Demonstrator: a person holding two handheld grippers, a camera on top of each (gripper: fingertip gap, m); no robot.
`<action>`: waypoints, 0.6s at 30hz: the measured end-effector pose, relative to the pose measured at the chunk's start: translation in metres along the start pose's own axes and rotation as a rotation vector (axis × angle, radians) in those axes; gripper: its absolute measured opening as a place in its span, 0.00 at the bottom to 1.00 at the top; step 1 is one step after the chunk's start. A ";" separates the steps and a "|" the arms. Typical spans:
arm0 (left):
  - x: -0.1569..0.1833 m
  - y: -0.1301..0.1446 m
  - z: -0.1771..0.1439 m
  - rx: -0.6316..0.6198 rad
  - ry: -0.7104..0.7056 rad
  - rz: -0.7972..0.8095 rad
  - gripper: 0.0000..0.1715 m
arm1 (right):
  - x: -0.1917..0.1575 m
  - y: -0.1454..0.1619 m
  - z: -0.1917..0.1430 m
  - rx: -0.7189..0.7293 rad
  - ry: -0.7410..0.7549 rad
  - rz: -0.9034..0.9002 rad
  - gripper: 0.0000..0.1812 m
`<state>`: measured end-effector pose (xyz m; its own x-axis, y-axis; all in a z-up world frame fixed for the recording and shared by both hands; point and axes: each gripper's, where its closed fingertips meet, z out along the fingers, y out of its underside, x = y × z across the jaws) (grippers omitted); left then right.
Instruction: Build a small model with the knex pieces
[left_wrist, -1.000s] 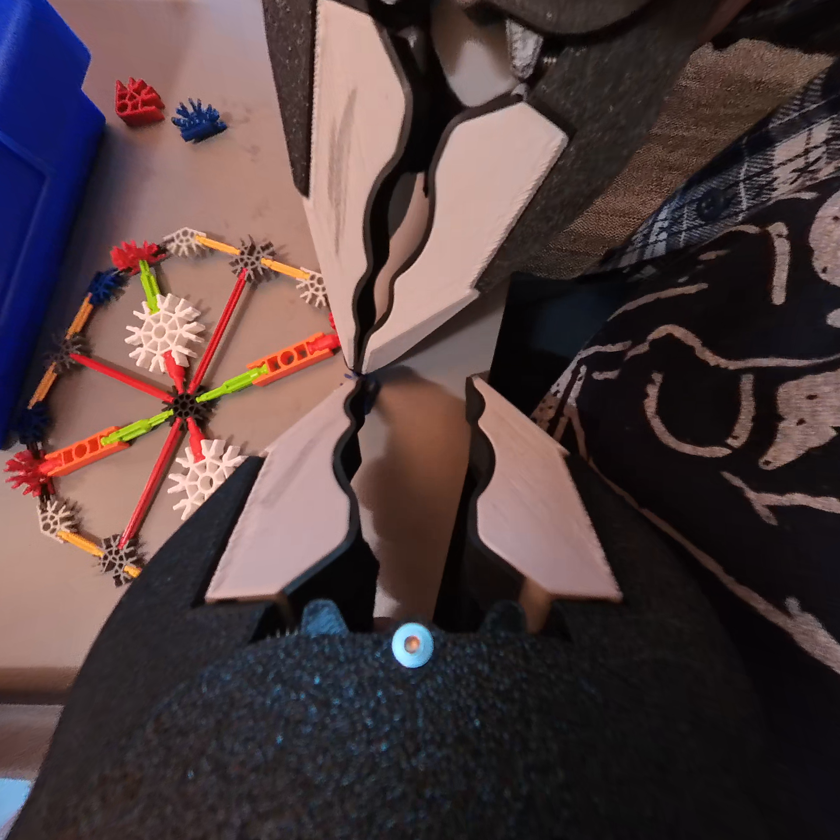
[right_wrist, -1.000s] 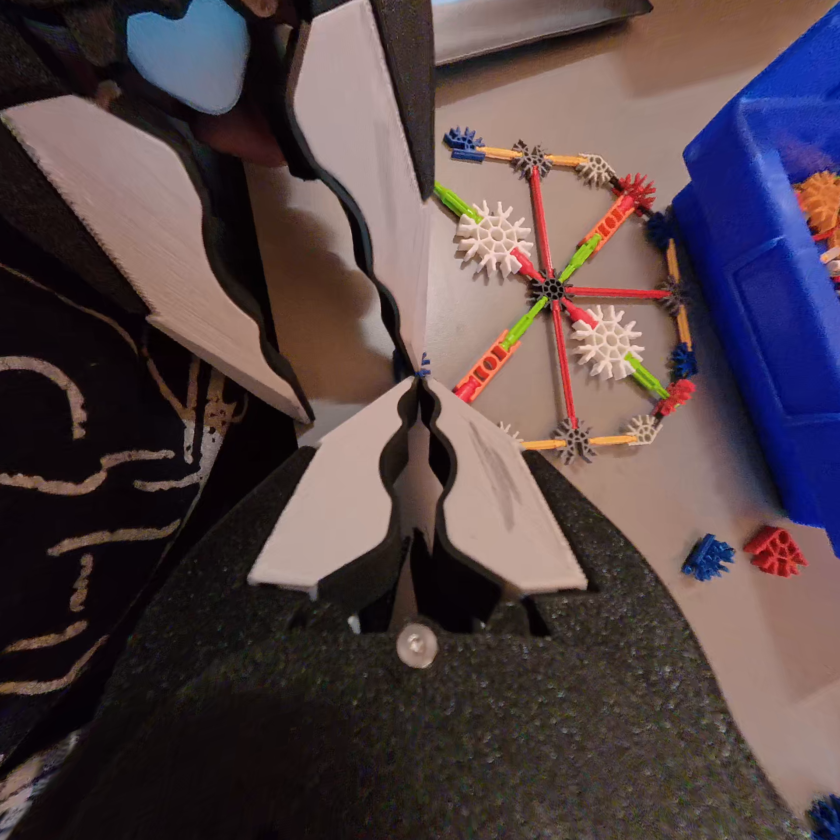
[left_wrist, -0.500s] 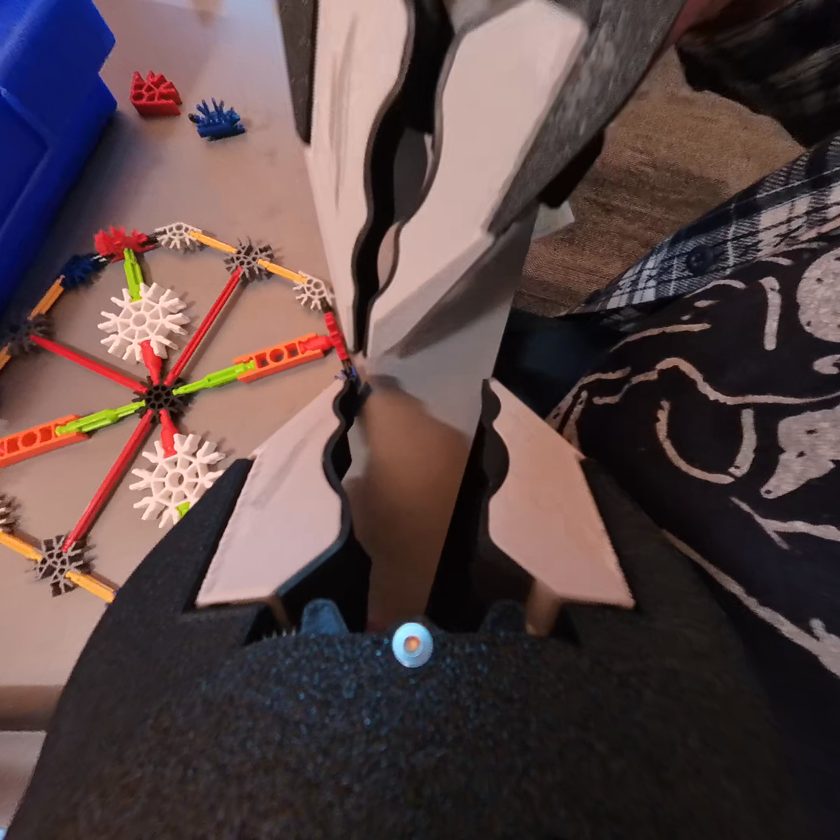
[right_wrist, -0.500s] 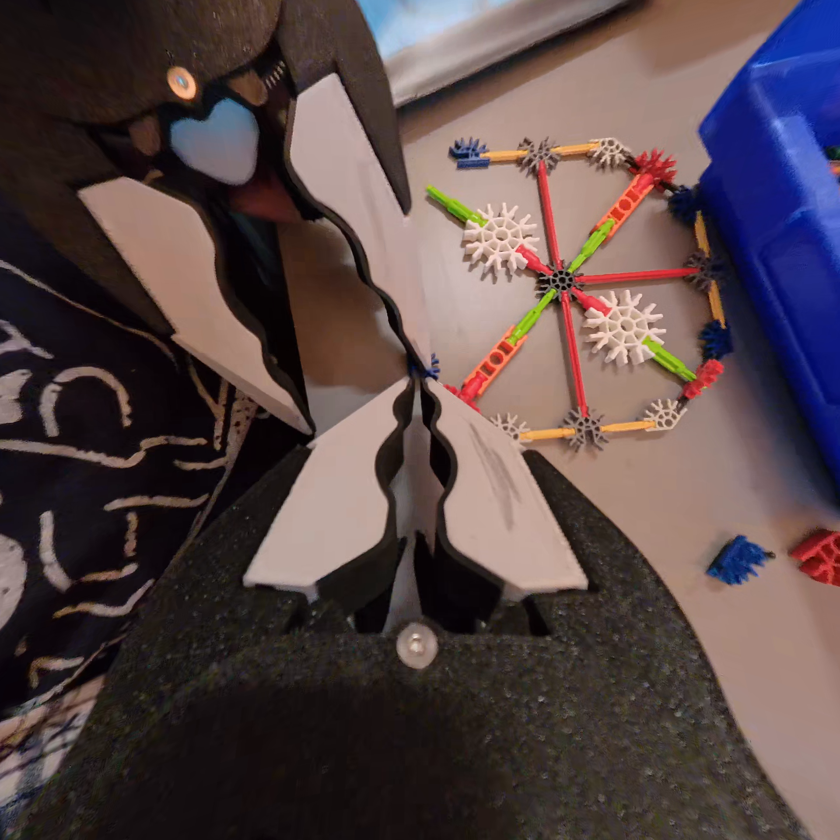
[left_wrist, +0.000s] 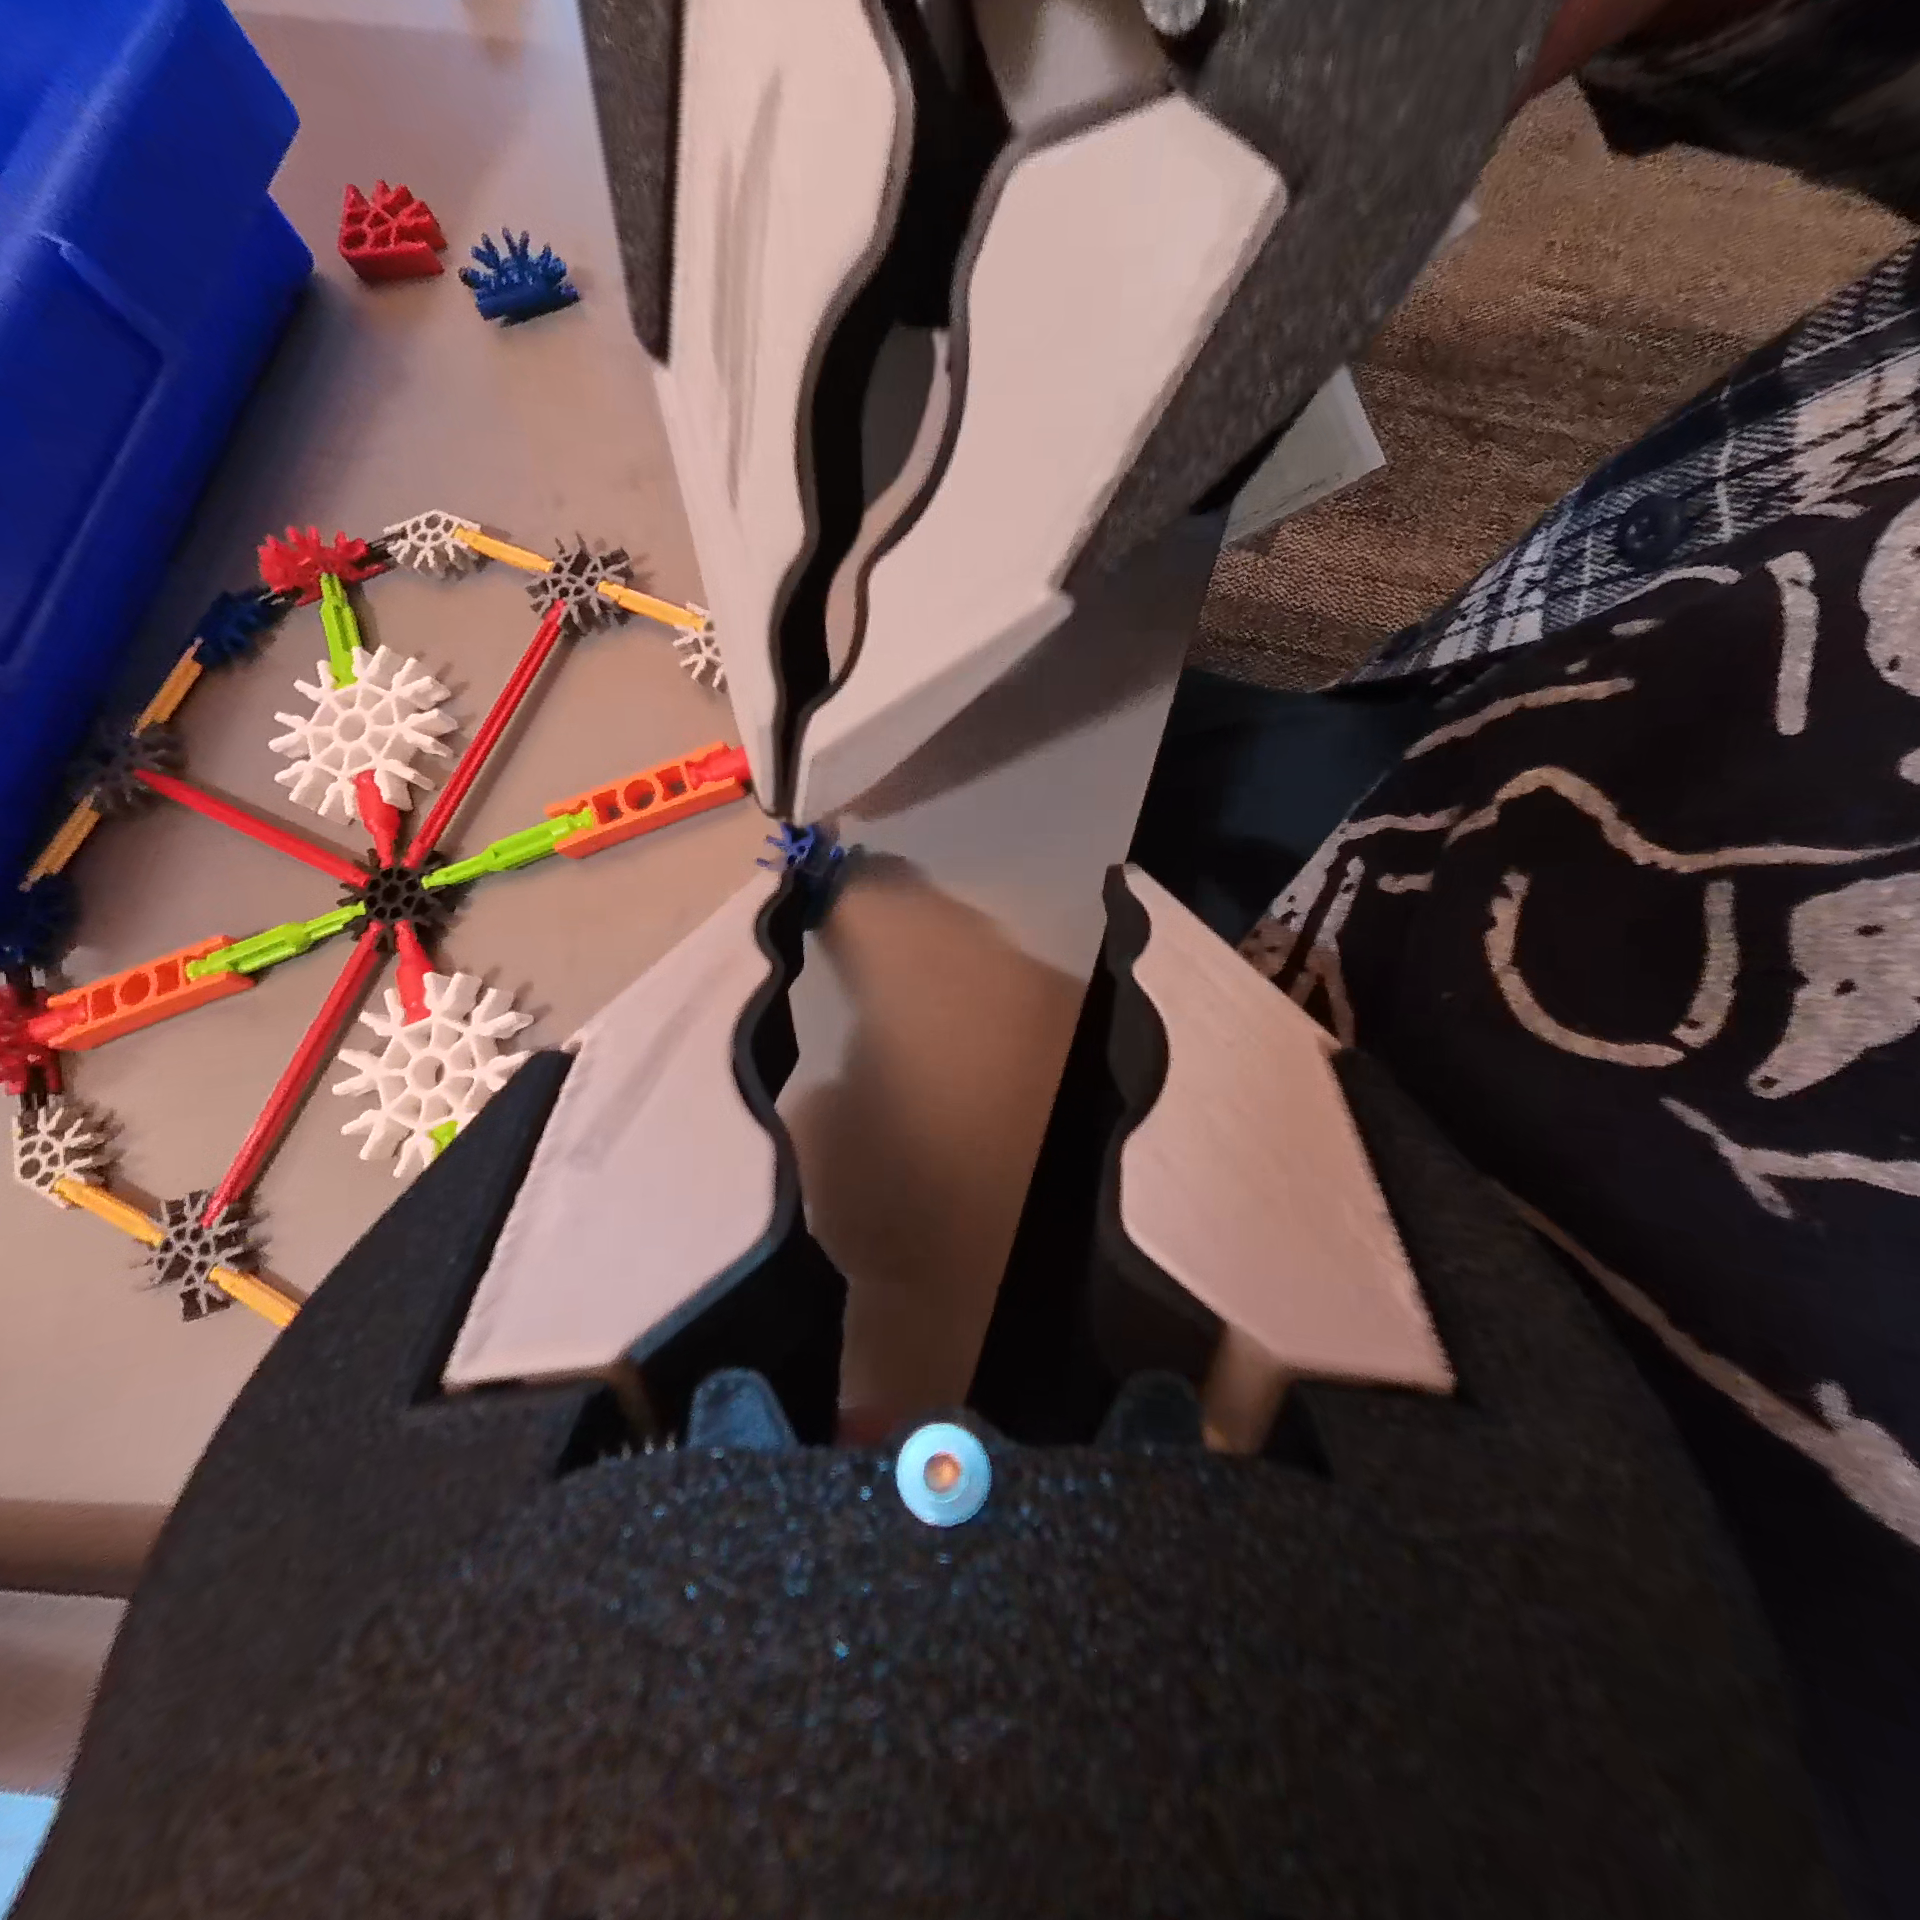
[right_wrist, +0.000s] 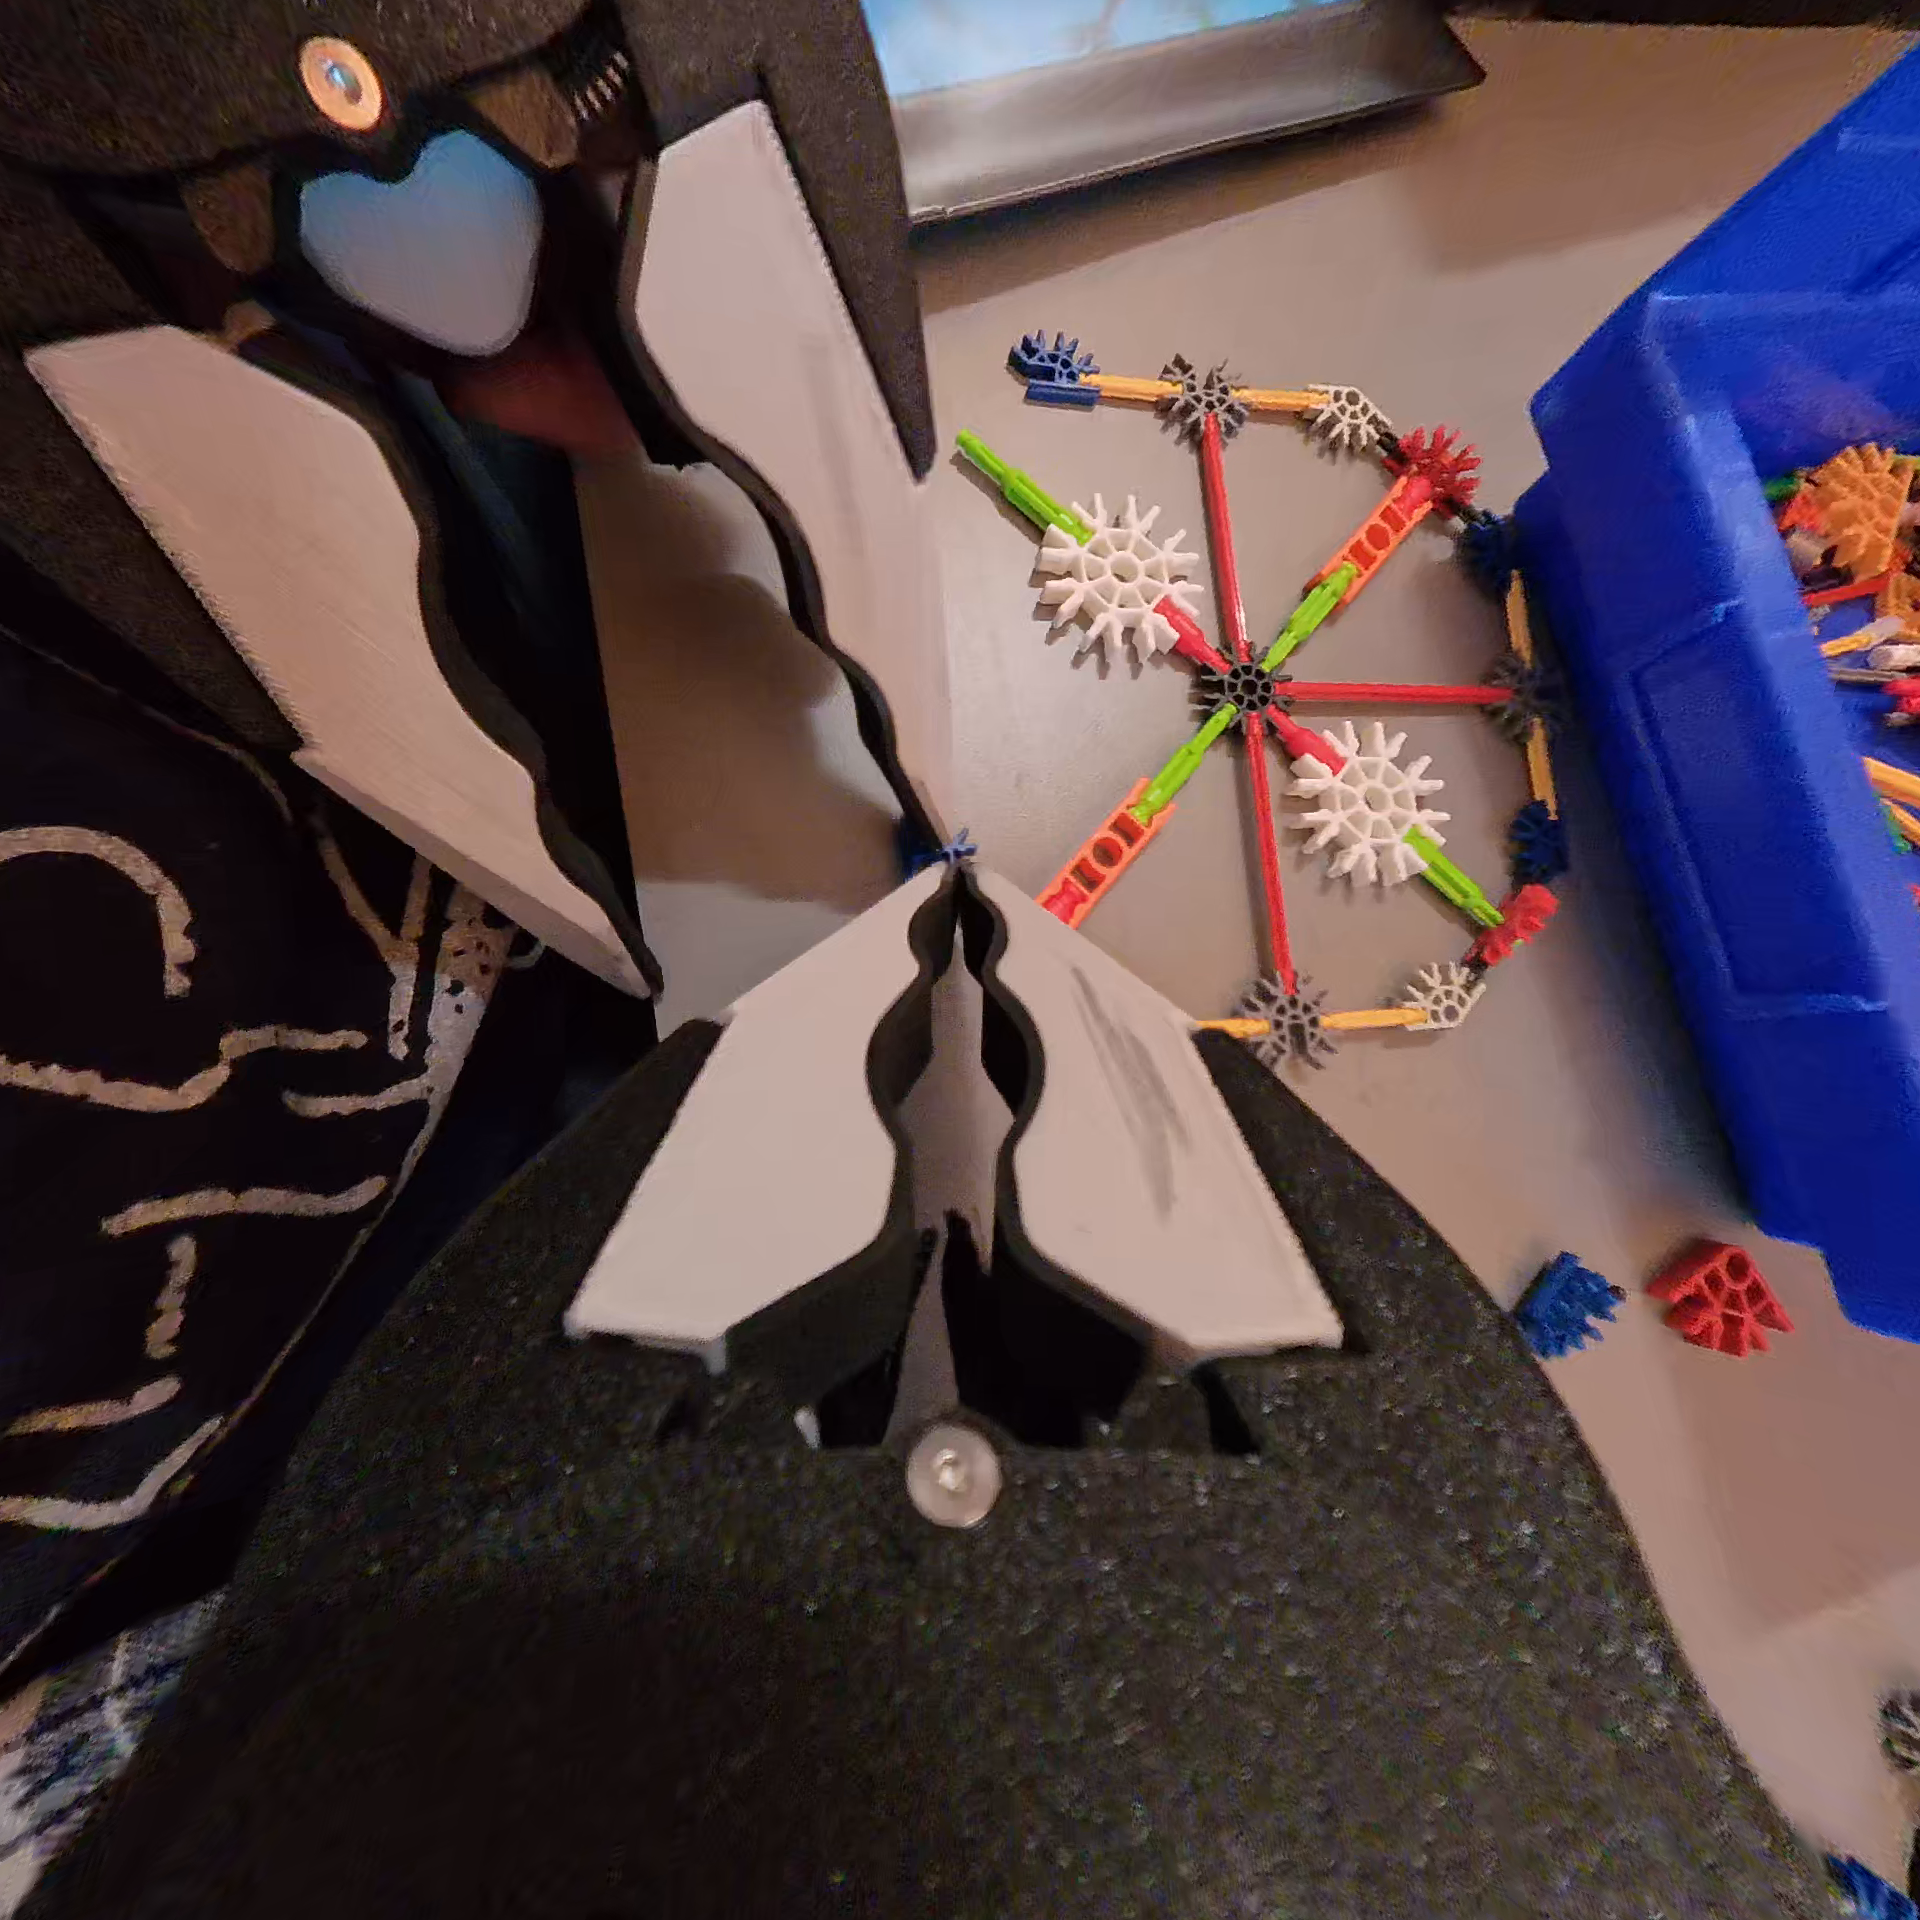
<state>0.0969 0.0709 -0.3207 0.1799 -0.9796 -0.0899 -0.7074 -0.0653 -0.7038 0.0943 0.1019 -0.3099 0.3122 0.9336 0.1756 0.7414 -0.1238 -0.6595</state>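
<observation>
The small blue connector (left_wrist: 800, 847) at mid-frame is mostly hidden between the meeting tips. The right gripper (right_wrist: 958, 883) comes up from below with fingers pinched on it. The left gripper (left_wrist: 951, 894) stands spread, one finger (right_wrist: 831, 582) touching the piece. The toy wheel (right_wrist: 1247, 686) lies beside, near the blue bin (right_wrist: 1714, 727).

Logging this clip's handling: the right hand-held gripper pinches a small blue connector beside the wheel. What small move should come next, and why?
Probably ease the right hand-held gripper slightly toward the wheel, pressing the small blue connector onto the red end of the orange rod. That end sits bare beside the shut tips; the left hand-held gripper is open, one fingertip close by.
</observation>
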 end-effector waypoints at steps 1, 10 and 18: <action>0.000 0.000 0.000 0.000 0.003 -0.001 0.34 | -0.001 0.001 0.002 -0.008 0.005 -0.004 0.00; 0.002 0.000 0.002 -0.001 0.021 0.004 0.37 | -0.001 0.007 0.007 -0.095 0.001 0.010 0.00; 0.004 0.000 0.004 0.005 0.026 -0.008 0.37 | -0.003 0.008 0.008 -0.159 -0.104 0.069 0.00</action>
<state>0.1002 0.0679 -0.3238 0.1675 -0.9837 -0.0662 -0.7026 -0.0720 -0.7079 0.0951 0.1011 -0.3215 0.3087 0.9497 0.0525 0.8076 -0.2326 -0.5419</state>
